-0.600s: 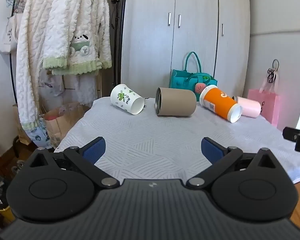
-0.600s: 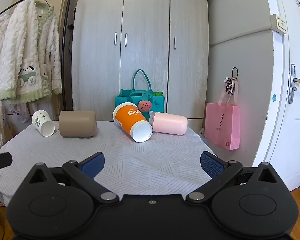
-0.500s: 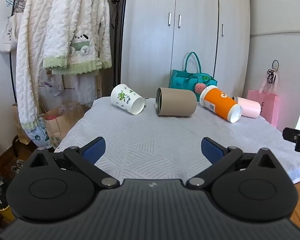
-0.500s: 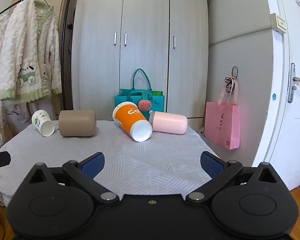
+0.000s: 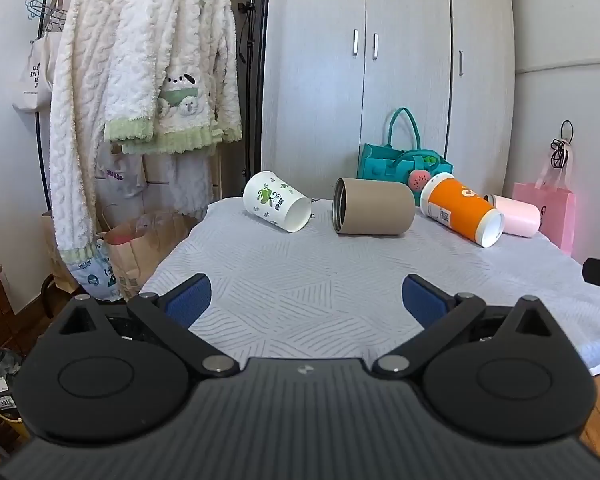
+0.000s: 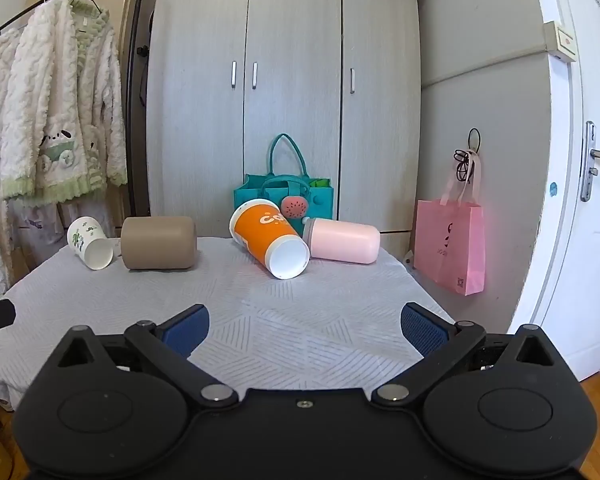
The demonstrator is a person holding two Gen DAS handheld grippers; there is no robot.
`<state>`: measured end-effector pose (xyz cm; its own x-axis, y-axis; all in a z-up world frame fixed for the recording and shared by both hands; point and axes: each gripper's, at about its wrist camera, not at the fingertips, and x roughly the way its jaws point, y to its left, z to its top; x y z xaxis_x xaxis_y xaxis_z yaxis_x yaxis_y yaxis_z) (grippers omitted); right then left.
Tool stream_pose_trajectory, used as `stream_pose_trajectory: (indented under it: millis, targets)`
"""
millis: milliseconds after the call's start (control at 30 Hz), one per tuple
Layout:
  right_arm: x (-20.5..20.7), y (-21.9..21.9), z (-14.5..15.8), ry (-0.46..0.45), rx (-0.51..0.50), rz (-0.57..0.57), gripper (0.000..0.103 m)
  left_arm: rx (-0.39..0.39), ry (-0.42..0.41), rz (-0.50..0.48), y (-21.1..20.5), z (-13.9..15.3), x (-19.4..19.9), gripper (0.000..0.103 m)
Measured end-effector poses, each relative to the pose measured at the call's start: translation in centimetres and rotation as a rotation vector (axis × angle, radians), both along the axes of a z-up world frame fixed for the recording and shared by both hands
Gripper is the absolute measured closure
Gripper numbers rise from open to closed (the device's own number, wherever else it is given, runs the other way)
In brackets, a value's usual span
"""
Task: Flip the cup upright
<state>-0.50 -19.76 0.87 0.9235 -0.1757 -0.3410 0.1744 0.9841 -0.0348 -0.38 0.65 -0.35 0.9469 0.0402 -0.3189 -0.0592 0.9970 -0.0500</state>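
Several cups lie on their sides along the far part of the table [image 5: 320, 276]: a white paper cup with green print [image 5: 277, 202] [image 6: 89, 243], a brown cylinder cup [image 5: 374, 212] [image 6: 159, 243], an orange paper cup [image 5: 462, 210] [image 6: 270, 238] and a pink cup [image 5: 514, 215] [image 6: 342, 240]. My left gripper [image 5: 305, 300] is open and empty over the near table edge. My right gripper [image 6: 305, 328] is open and empty, also at the near edge, well short of the cups.
A teal bag [image 6: 288, 198] stands behind the cups against the wardrobe [image 6: 284, 80]. A pink bag [image 6: 450, 250] hangs at the right wall. Fluffy clothes [image 5: 140, 80] hang on a rack at the left, with paper bags [image 5: 140, 248] below.
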Motion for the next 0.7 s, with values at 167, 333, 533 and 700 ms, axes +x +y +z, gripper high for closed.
stream_pose_trajectory:
  millis: [167, 333, 533, 700]
  targets:
    - [0.01, -0.26, -0.17, 0.009, -0.003, 0.006, 0.0, 0.017, -0.006, -0.002, -0.43, 0.06, -0.05, 0.0]
    - [-0.03, -0.31, -0.22, 0.01, -0.006, 0.003, 0.0, 0.024, -0.005, -0.005, -0.51, -0.06, -0.07, 0.0]
    - [0.32, -0.58, -0.51, 0.018, 0.0, -0.002, 0.0, 0.023, -0.004, -0.009, -0.34, -0.07, -0.17, 0.0]
    - [0.67, -0.69, -0.63, 0.026, 0.003, -0.001, 0.0, 0.021, -0.003, -0.008, -0.35, -0.13, -0.17, 0.0]
